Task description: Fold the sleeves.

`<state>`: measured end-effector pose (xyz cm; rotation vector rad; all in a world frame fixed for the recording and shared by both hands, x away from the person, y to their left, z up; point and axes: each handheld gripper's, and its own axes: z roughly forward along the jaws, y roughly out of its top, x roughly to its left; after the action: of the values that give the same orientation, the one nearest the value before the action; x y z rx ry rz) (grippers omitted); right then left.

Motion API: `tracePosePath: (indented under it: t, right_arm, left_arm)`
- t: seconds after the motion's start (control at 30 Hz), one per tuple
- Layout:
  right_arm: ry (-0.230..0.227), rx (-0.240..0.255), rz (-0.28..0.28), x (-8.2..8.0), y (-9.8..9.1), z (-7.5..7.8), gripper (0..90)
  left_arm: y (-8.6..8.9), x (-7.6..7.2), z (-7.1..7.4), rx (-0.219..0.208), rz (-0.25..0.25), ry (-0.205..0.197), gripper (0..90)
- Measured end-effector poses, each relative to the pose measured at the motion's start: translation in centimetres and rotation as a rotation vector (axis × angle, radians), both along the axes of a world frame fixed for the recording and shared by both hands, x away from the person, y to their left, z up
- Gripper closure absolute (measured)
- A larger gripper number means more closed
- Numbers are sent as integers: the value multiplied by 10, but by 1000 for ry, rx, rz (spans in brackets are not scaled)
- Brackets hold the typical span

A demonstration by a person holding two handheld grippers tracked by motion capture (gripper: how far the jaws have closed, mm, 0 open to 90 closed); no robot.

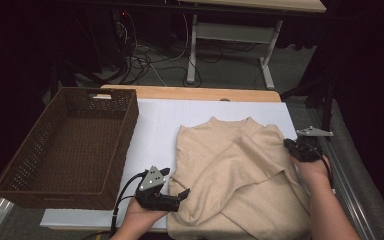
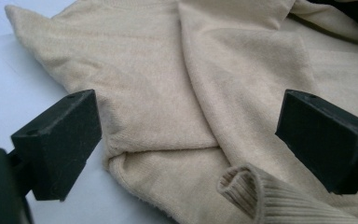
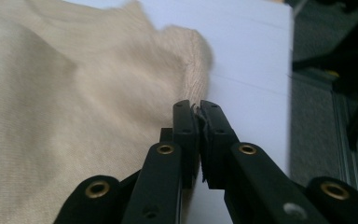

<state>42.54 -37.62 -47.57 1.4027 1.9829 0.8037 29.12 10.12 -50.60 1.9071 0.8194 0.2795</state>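
1. Sweater, beige knit, lies spread on my white table, its collar toward twelve o'clock and one sleeve folded across its front.
2. My left gripper sits at the sweater's seven o'clock edge, jaws wide apart with nothing pinched; in the left gripper view a ribbed cuff lies between them, untouched.
3. My right gripper is at the sweater's three o'clock edge, jaws together; I cannot tell whether fabric is caught.
4. At nine o'clock, well apart from the sweater, stands a brown wicker basket.
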Motion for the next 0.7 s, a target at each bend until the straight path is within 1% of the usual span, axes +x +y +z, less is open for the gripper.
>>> tracePosePath:
  t: [0.07,0.13,0.17,0.2,0.23,0.27,0.3,0.37,0.4,0.43,0.47,0.5,0.53,0.57,0.63,0.67,0.7]
  right_arm:
    - [36,5,-24,5,-10,-10,870]
    - [72,-5,-20,8,-12,-19,843]
    - [71,-17,-26,9,-11,-22,807]
    - [58,-9,-36,10,-11,-22,760]
    - [36,12,-38,11,-11,-19,727]
    - [23,17,-39,12,-11,-17,704]
    - [3,24,-35,14,-10,-13,701]
    - [-14,50,-26,21,-8,-9,698]
    - [-13,63,-20,27,-6,-9,694]
    - [-9,56,-22,32,-4,-9,689]
    - [0,57,-26,37,-2,-11,675]
    - [14,69,-29,42,-1,-13,673]
    - [24,79,-27,47,1,-16,676]
    - [30,74,-28,50,3,-19,687]
    - [38,63,-24,56,7,-25,788]
    - [33,64,-22,58,8,-27,828]
    - [25,57,-26,60,9,-27,840]
  left_arm:
    - [-1,1,-1,9,-2,0,52]
    - [-1,1,-2,8,-3,4,51]
    - [-1,2,-2,9,-2,6,52]
    - [-1,2,-2,10,-2,8,52]
    - [-1,1,-3,11,-3,9,52]
    - [-1,1,-3,12,-4,7,52]
    - [-1,0,-3,13,-5,6,52]
    - [-2,0,-2,16,-6,6,52]
    - [-2,0,-2,16,-5,5,52]
    - [-2,0,-2,15,-4,5,52]
    - [-2,0,-2,15,-4,4,52]
    - [-2,-1,-2,16,-3,4,52]
    - [-1,-1,-2,13,-3,5,52]
    - [-1,-1,-2,12,-3,6,51]
    - [-1,-2,-1,8,-5,7,52]
    - [-1,-3,-1,6,-7,6,52]
    - [-1,-4,0,7,-10,3,52]
